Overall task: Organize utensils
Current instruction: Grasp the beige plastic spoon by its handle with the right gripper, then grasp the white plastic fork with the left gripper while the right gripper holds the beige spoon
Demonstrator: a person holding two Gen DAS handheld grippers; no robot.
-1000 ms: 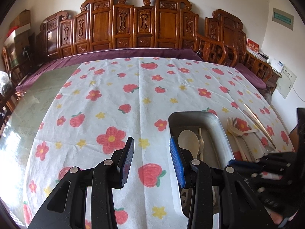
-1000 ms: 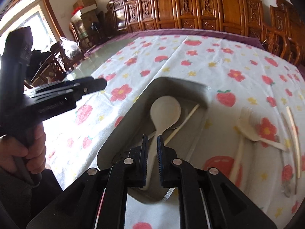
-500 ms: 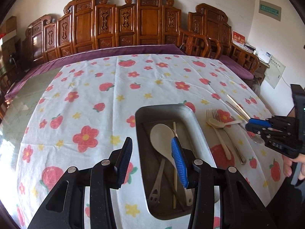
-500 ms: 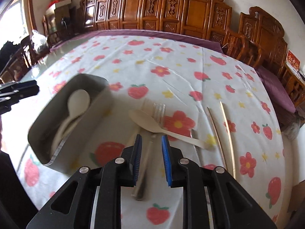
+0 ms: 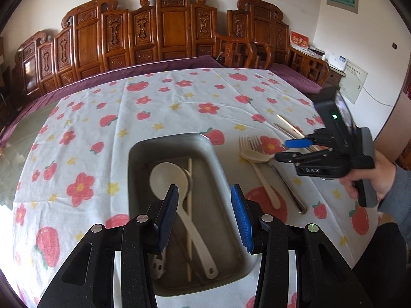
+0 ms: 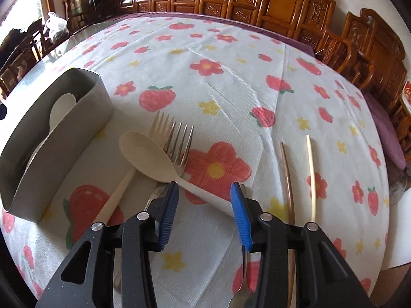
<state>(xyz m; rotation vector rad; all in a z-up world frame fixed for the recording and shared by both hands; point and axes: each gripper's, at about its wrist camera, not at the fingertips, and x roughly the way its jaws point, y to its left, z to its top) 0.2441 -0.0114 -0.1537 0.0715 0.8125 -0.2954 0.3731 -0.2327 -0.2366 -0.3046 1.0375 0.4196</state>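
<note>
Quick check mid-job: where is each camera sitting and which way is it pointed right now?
Left wrist: on the left gripper, looking down over the metal tray; the right gripper and hand show at right.
Right wrist: on the right gripper, jaws just opened, empty, above the cream spoon and forks.
Shared: tray, spoon, forks, chopsticks.

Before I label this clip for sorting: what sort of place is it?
Likely a home dining room: carved wooden chairs ring a table with a strawberry-print tablecloth, with cutlery beside a metal tray.
</note>
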